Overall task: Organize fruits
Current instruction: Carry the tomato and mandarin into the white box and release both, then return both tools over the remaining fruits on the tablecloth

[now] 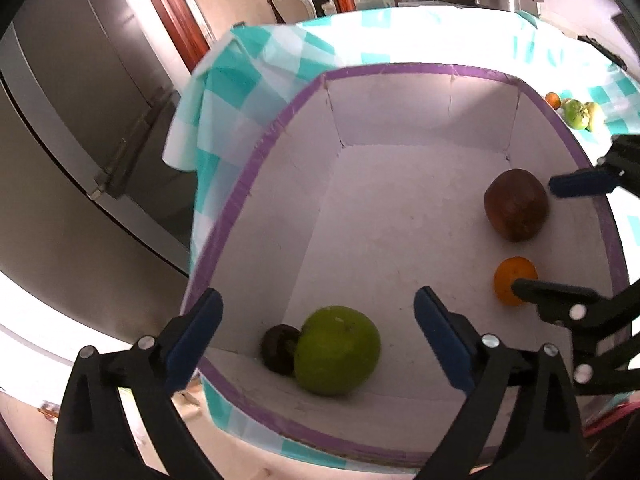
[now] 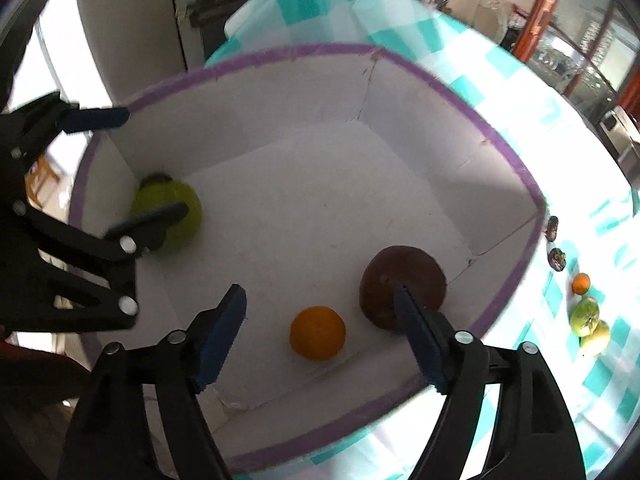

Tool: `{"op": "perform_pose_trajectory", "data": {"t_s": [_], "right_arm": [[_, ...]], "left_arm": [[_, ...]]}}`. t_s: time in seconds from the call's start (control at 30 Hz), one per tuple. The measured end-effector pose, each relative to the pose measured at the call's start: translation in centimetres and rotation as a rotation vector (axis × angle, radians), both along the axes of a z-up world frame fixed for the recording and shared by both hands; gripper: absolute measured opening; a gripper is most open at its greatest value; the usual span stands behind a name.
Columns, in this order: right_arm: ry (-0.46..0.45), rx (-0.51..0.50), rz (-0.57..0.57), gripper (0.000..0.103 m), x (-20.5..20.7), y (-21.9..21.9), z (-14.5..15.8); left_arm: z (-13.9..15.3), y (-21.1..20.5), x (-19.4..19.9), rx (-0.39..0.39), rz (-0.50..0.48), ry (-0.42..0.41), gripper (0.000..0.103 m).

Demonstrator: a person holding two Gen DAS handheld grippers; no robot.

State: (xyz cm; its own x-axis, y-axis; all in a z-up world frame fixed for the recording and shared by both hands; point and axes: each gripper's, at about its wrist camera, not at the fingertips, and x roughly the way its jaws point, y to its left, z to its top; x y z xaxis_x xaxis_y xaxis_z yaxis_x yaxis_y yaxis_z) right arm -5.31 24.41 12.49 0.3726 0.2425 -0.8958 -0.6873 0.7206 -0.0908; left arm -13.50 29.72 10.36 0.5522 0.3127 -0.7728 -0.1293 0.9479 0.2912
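Note:
A white box with a purple rim (image 1: 256, 160) (image 2: 500, 148) stands on the checked tablecloth. In it lie a green apple (image 1: 337, 350) (image 2: 176, 204), a small dark fruit (image 1: 280, 348) beside the apple, a brown fruit (image 1: 515, 205) (image 2: 402, 286) and an orange (image 1: 514, 280) (image 2: 317, 333). My left gripper (image 1: 318, 338) is open and empty above the green apple. My right gripper (image 2: 322, 334) is open and empty above the orange; it also shows in the left wrist view (image 1: 538, 236). The left gripper shows in the right wrist view (image 2: 140, 164).
More fruit lies on the cloth right of the box: two dark fruits (image 2: 556, 258), a small orange (image 2: 581, 283) (image 1: 553, 100) and green and yellow fruits (image 2: 586, 312) (image 1: 576, 114). A grey fridge (image 1: 80, 120) stands left of the table (image 2: 600, 240).

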Motion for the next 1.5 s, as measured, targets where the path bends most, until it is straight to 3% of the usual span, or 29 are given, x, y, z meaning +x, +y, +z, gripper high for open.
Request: {"op": "perform_pose_trajectory", "data": {"t_s": [0.17, 0.3, 0.4, 0.6, 0.73, 0.97, 1.1, 1.23, 1.4, 1.5], "right_arm": [[-0.078, 0.123, -0.076, 0.078, -1.2, -3.8, 2.8], [-0.142, 0.213, -0.207, 0.080, -1.4, -8.4, 4.2], [-0.160, 0.242, -0.362, 0.084, -1.0, -13.2, 4.0], [-0.054, 0.225, -0.696, 0.084, -0.8, -24.0, -0.2], [0.000, 0.187, -0.766, 0.084, -0.9, -28.3, -2.7], [0.043, 0.164, -0.883, 0.084, 1.5, -35.4, -5.5], [0.039, 0.145, -0.890, 0.084, 5.1, -38.0, -6.9], [-0.026, 0.049, -0.768, 0.083, 9.8, -38.1, -8.0], [-0.174, -0.104, -0.565, 0.080, 15.4, -36.6, -8.2], [-0.202, -0.177, -0.479, 0.080, 18.4, -36.2, -8.8]], "left_arm": [[2.1, -2.4, -0.1, 0.103, -0.021, -0.107, 0.098], [4.1, -4.7, 0.0, 0.097, -0.034, -0.198, 0.101], [4.7, -7.3, 0.7, 0.083, -0.073, -0.219, 0.101], [4.8, -14.8, 1.7, 0.047, -0.258, -0.212, 0.101], [4.5, -20.5, 3.1, 0.013, -0.394, -0.196, 0.101], [0.7, -29.6, 7.2, -0.089, -0.576, -0.028, 0.101], [-2.3, -31.7, 9.8, -0.168, -0.569, 0.090, 0.101], [-5.3, -31.6, 13.0, -0.279, -0.468, 0.181, 0.101], [-7.7, -30.3, 16.4, -0.391, -0.312, 0.221, 0.101], [-8.3, -29.6, 17.8, -0.414, -0.255, 0.219, 0.101]]}}
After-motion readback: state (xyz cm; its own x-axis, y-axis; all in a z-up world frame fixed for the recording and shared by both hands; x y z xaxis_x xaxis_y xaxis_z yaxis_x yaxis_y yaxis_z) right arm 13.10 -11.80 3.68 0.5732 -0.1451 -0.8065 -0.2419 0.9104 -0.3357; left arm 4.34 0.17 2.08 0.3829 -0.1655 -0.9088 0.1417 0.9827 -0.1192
